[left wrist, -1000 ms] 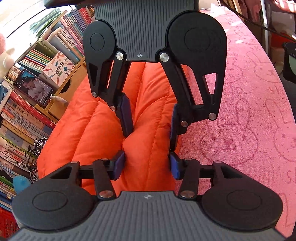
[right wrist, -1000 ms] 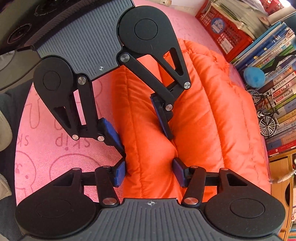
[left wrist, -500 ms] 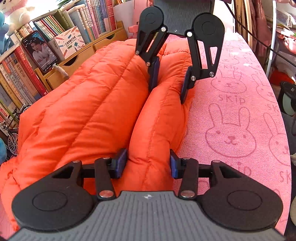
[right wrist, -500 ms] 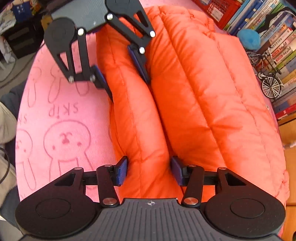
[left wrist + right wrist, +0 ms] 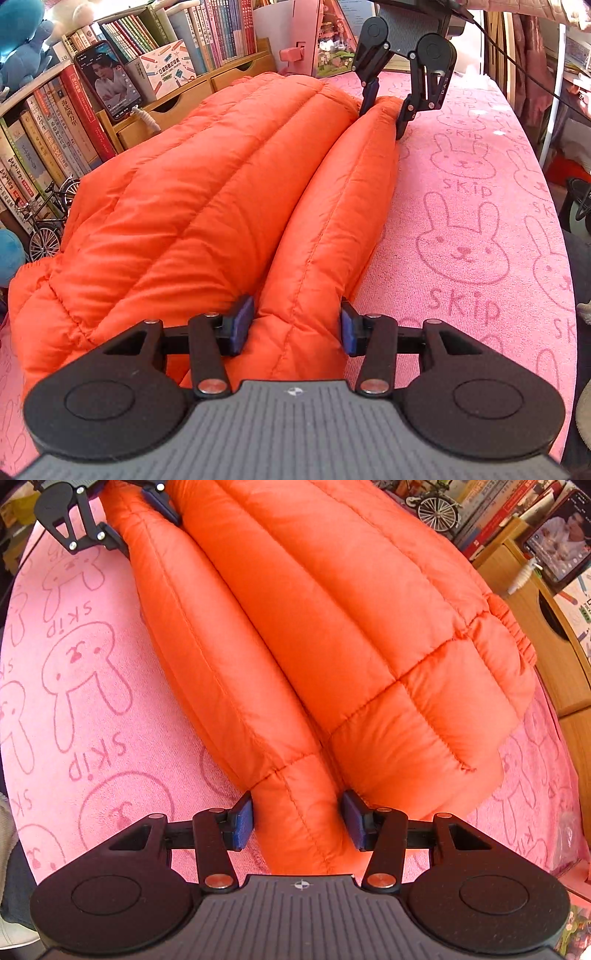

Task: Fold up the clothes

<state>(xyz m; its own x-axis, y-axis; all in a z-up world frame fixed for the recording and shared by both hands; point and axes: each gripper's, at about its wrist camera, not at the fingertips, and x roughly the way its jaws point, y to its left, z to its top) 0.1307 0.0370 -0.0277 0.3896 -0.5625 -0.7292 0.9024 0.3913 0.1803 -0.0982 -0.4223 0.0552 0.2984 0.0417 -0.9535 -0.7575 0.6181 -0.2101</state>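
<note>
On the table, which is covered with a pink cloth printed with rabbits, lies an orange puffy jacket. Its long padded roll lies along the side of the jacket that faces the bare pink cloth. The left tool holds one end of this roll, with the blue pads pressing on both sides of the roll. The right tool holds the other end in the same way; its jaws have just been closing a little on the fabric between them. In the left wrist view the right tool is seen far along the roll, near the far edge of the table. Books and a phone stand on the shelf behind the jacket
</note>
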